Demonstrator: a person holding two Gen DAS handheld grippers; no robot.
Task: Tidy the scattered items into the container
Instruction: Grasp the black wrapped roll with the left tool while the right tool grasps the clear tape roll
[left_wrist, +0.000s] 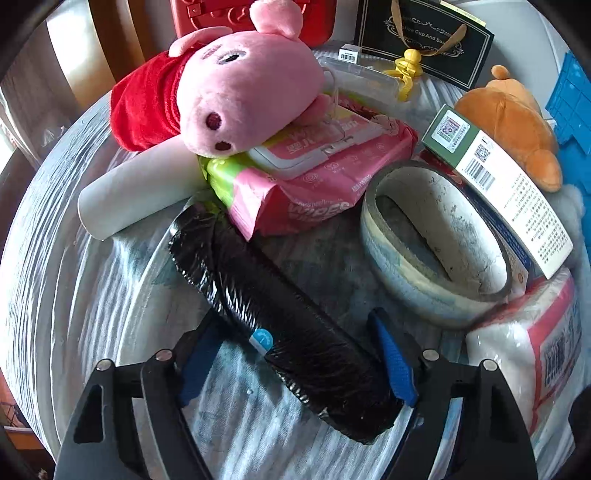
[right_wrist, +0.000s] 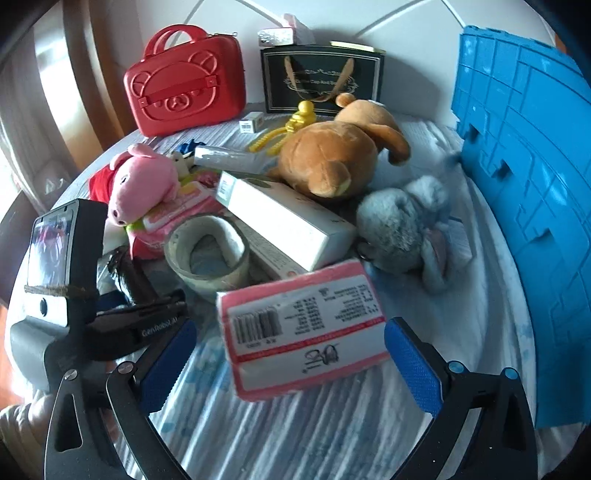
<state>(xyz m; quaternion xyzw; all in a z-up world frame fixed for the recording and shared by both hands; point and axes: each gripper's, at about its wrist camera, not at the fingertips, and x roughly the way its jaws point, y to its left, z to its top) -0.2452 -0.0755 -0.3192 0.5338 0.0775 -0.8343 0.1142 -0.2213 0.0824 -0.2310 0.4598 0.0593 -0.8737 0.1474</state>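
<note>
- Striped bedding (right_wrist: 295, 435) covered the bed that carried all the items; a white headboard stood behind them.
- Left gripper (left_wrist: 295, 362) pointed steeply down with its jaws partly spread around a black wrapped roll (left_wrist: 280, 325). The roll lay diagonally between the blue pads (left_wrist: 393, 363); firm pad contact could not be confirmed.
- Beyond the roll lay a pink wipes pack (left_wrist: 314, 184), a white cylinder (left_wrist: 136, 195) and a pink pig plush (left_wrist: 236, 96) resting on the pack.
- A worn tape ring (left_wrist: 436, 243) sat to the right of the roll, with a long white box (left_wrist: 517, 199) leaning across its far side.
- Right gripper (right_wrist: 291, 369) stood wide, its jaws either side of a red-and-white tissue pack (right_wrist: 303, 332) with clear gaps at both pads.
- Further out lay a grey plush (right_wrist: 406, 225) and a brown bear plush (right_wrist: 332, 158).
- The blue container (right_wrist: 524, 184) stood at the right edge of the bed, well apart from the roll.
- At the back stood a red case (right_wrist: 184, 81) and a black gift bag (right_wrist: 321, 81).
</note>
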